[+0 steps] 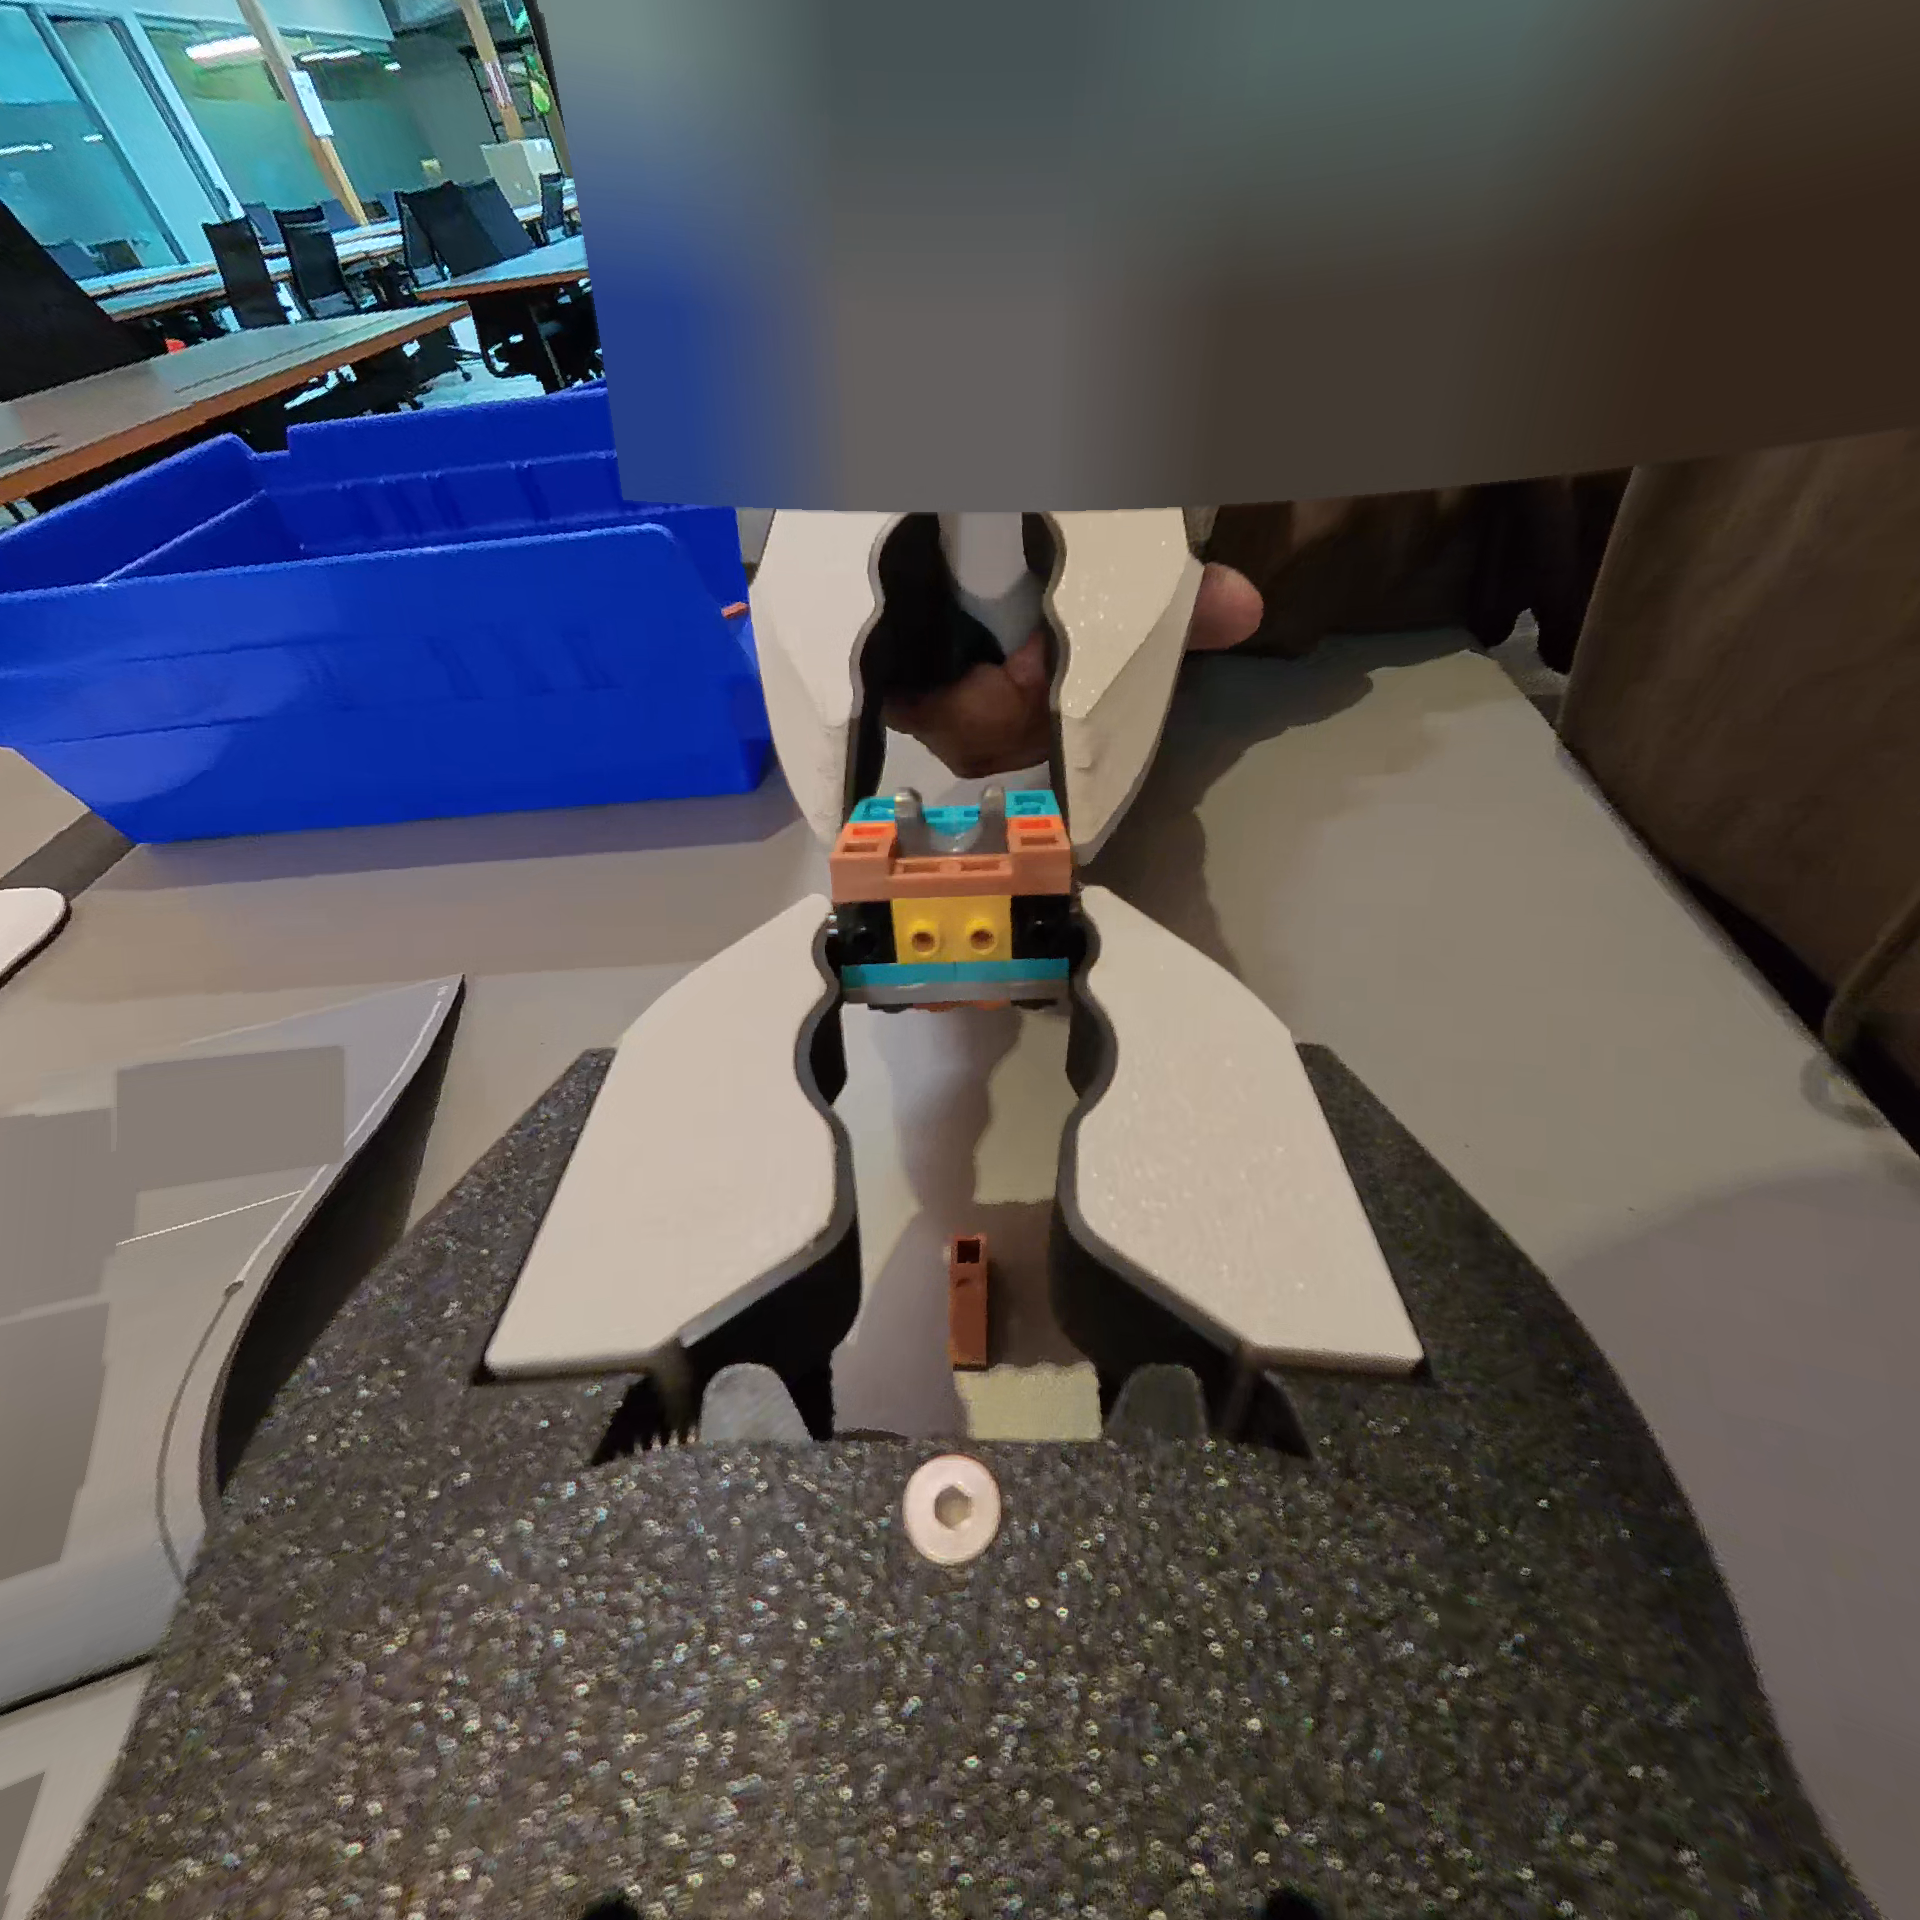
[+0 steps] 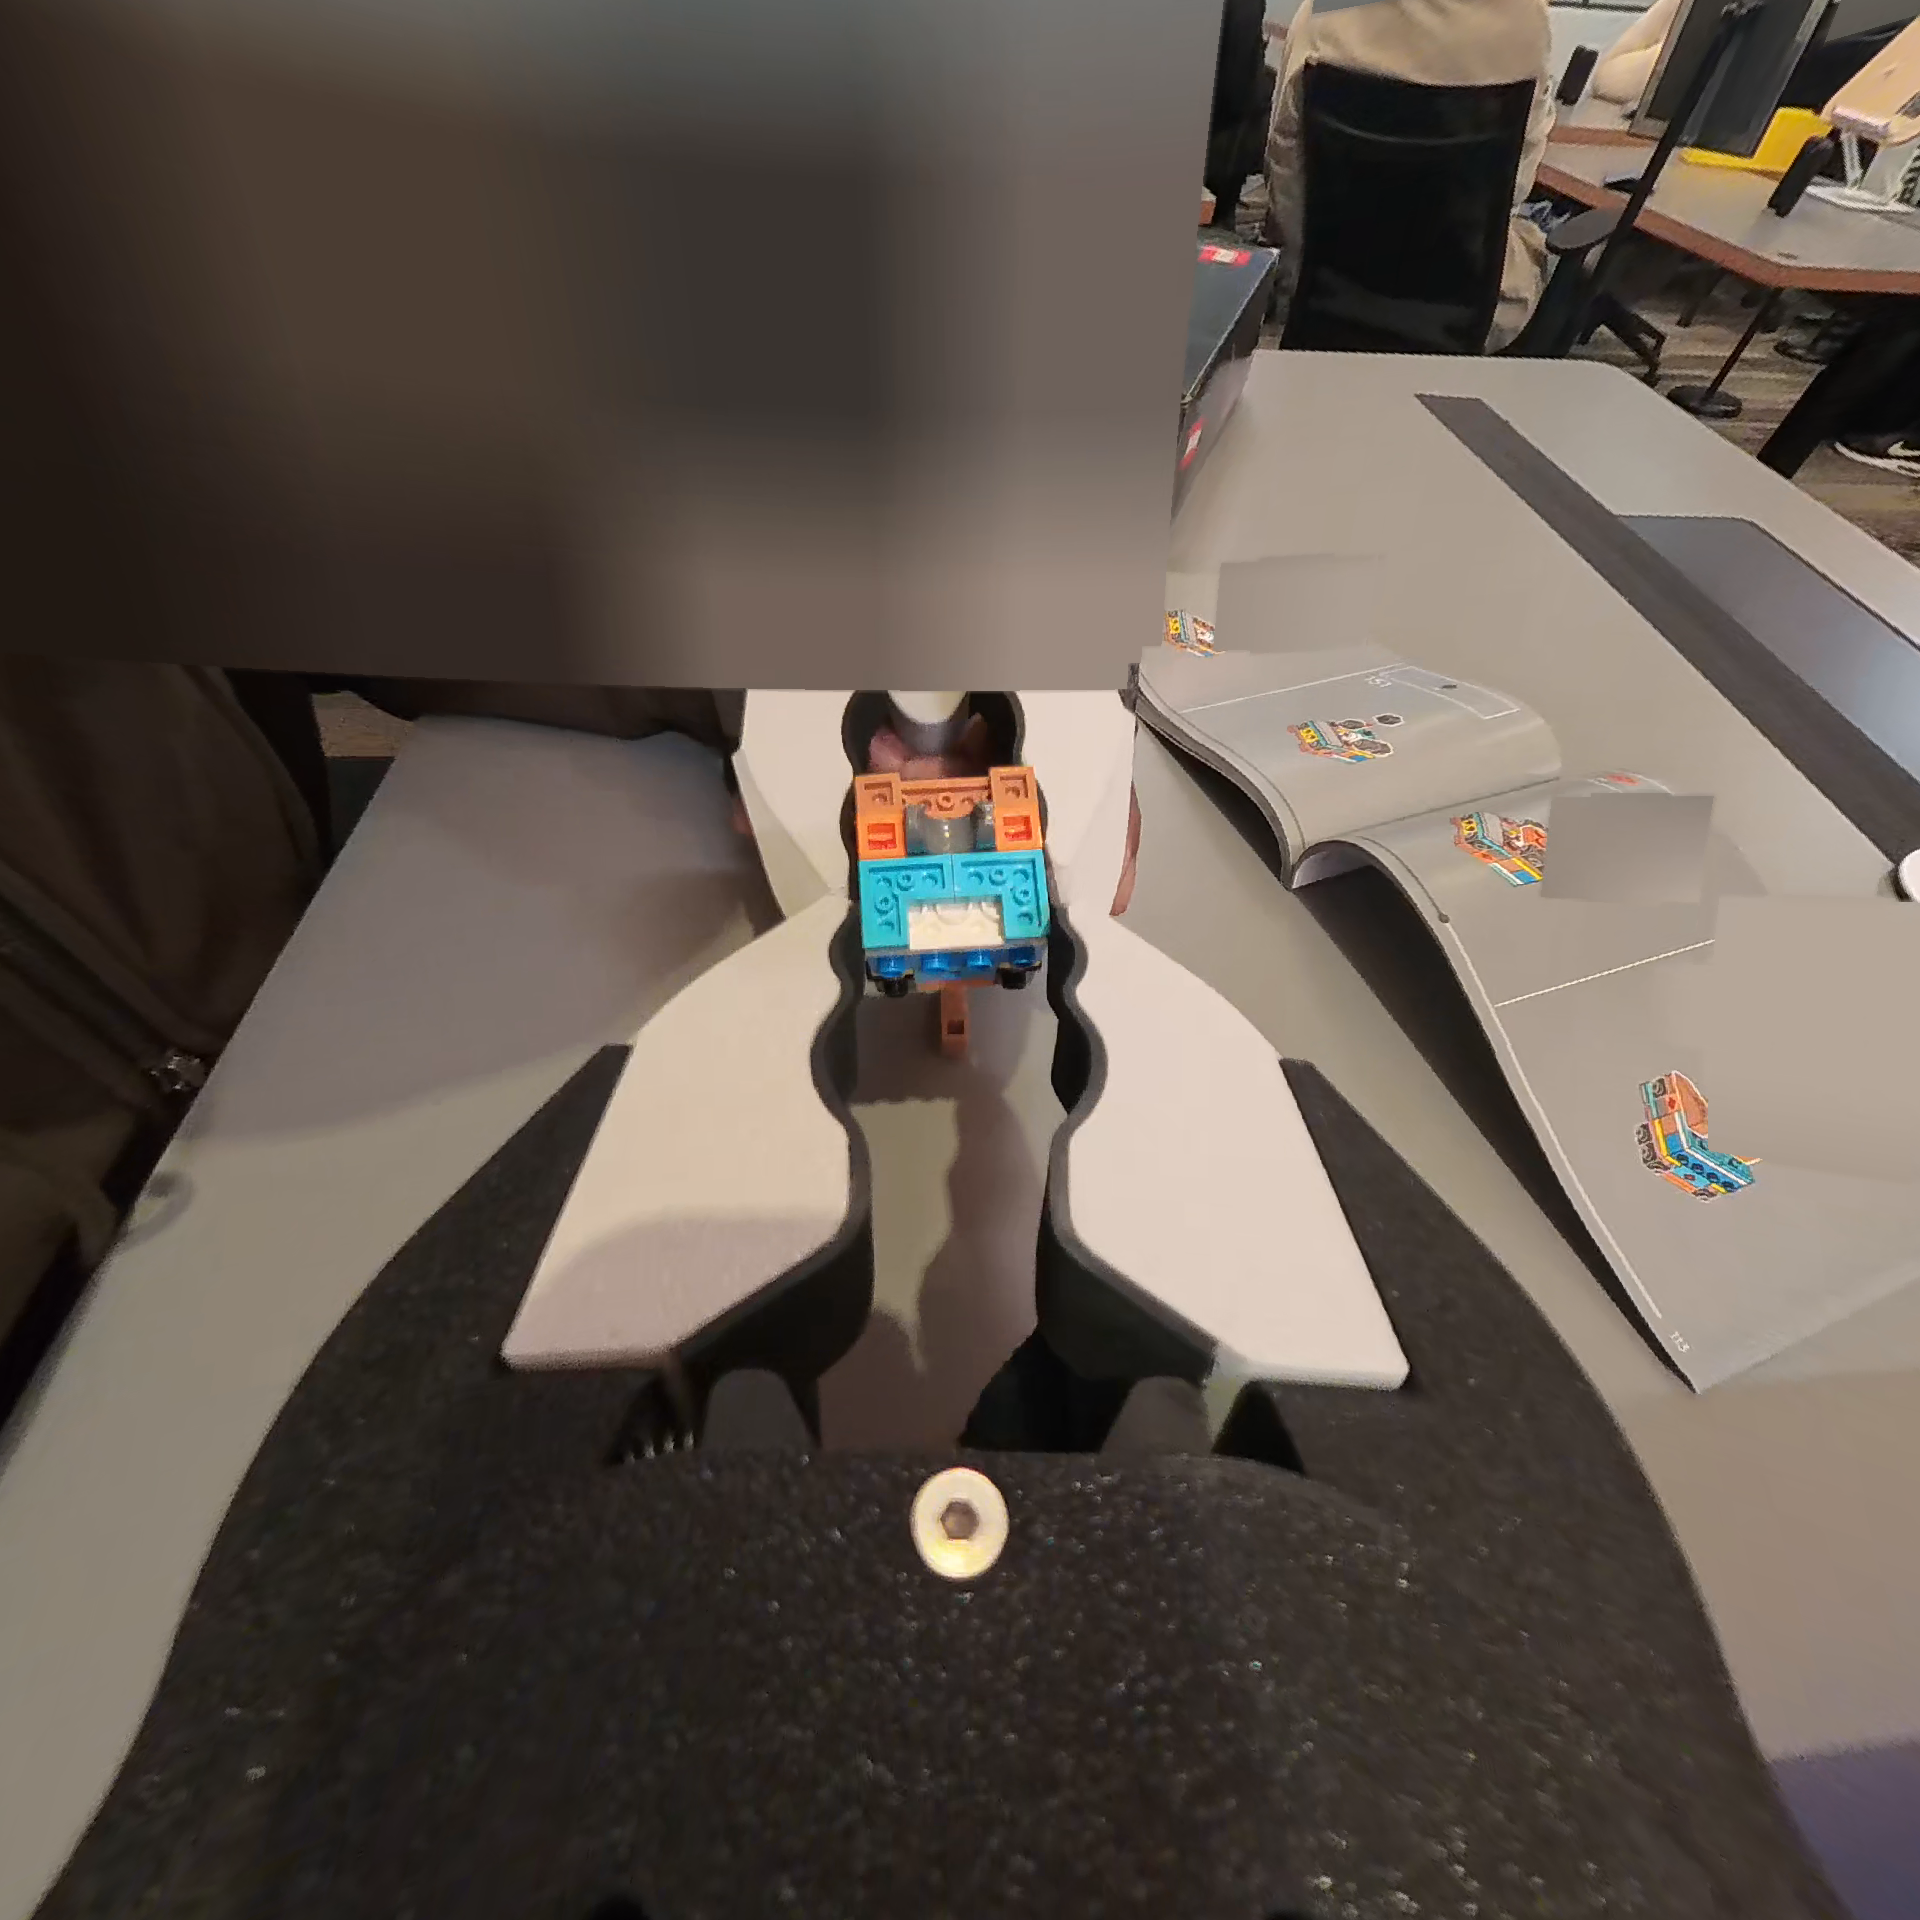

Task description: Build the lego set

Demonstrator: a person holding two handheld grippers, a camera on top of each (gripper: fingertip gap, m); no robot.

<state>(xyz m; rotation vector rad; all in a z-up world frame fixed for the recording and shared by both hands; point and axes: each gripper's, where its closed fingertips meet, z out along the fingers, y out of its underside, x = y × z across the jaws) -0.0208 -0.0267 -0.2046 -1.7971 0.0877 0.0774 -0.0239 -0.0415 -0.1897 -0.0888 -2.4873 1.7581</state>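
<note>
A small lego build [image 1: 951, 883] of yellow, black, teal and brown-orange bricks with a grey clip on top is held just above the grey table [image 1: 1455, 935]. My left gripper [image 1: 954, 940] is shut on its yellow and black end. My right gripper [image 1: 956, 810] faces it from the far side. In the right wrist view the right gripper [image 2: 954, 935] is shut on the teal, white and blue end of the build [image 2: 951, 894], with the left gripper [image 2: 945, 821] opposite. A small brown piece [image 1: 968, 1304] lies on the table under the build; it also shows in the right wrist view [image 2: 954, 1023].
A blue plastic bin [image 1: 364, 665] stands on the table to the left. An open instruction booklet [image 2: 1558, 935] lies to the right, with a dark box [image 2: 1231, 322] behind it. A person's dark clothing [image 1: 1766, 727] is at the table's edge. The grippers are tip to tip, or close to it. It is some 8 centimetres from my left tips to the small brown piece [image 1: 968, 1304]. Seen from the right wrist view [image 2: 945, 1003] as well.
</note>
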